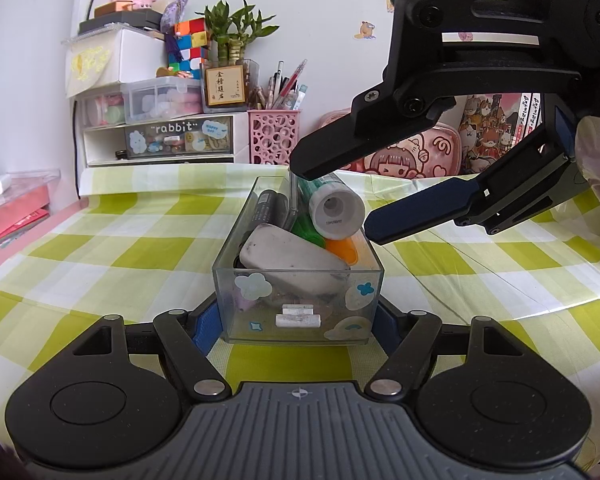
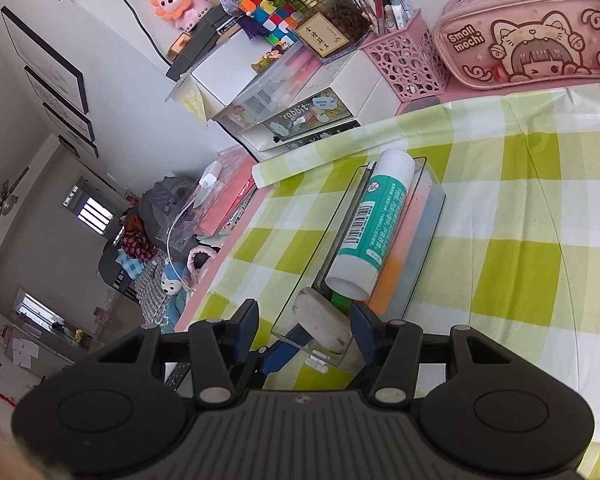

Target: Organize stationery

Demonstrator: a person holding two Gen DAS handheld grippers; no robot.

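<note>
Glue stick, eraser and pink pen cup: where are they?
Glue stick (image 2: 374, 220), right wrist view, on its teal label.
Eraser (image 1: 292, 258), left wrist view, on its smudged top face.
Pink pen cup (image 1: 274, 136), left wrist view, on its front wall with round holes.

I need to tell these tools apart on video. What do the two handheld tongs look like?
Both tongs, left and right, are matte black linkage frames with silver pivot pins, round black discs, a ribbed grey base and dark blue finger pads. The right one's body carries pale lettering.

White walls (image 2: 140, 92) carry dark-framed pictures (image 2: 44, 58); a ceiling fan (image 2: 4, 200) hangs near barred windows (image 2: 94, 214). A green-checked cloth (image 1: 100, 248) covers the table.
</note>
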